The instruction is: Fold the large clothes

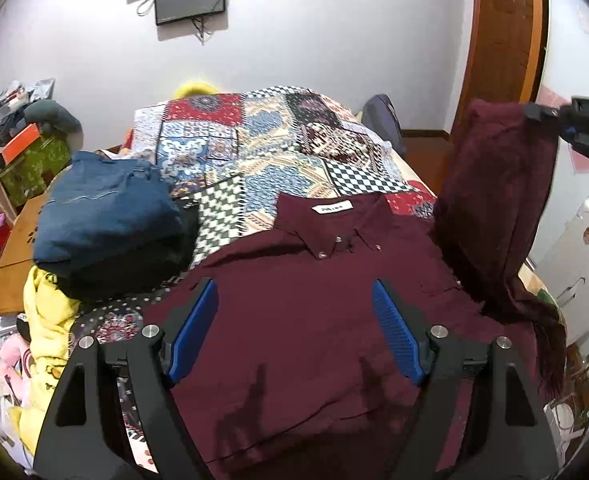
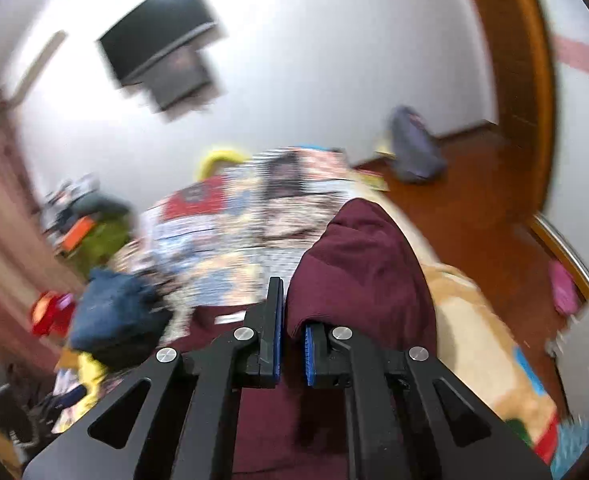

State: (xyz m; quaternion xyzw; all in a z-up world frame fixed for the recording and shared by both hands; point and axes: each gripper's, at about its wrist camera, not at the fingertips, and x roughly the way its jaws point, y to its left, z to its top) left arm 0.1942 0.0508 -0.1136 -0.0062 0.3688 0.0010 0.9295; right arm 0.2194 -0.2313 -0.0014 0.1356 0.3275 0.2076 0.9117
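Note:
A maroon button-up shirt (image 1: 314, 320) lies face up on the patchwork bedspread (image 1: 254, 140), collar and white label at the far side. My left gripper (image 1: 294, 320) hovers open over the shirt's chest, nothing between its blue pads. My right gripper (image 1: 542, 114) appears at the right edge, holding the shirt's maroon sleeve (image 1: 490, 200) lifted high above the bed. In the blurred right wrist view the right gripper (image 2: 292, 320) is shut on the sleeve (image 2: 358, 264), whose cloth bunches up over the right finger.
A folded blue denim garment (image 1: 106, 212) sits on dark clothes at the left, beside a yellow garment (image 1: 46, 320). Boxes and clutter (image 1: 26, 140) stand at the far left. A wooden door (image 1: 502, 40) and white fridge (image 1: 578, 248) are at right.

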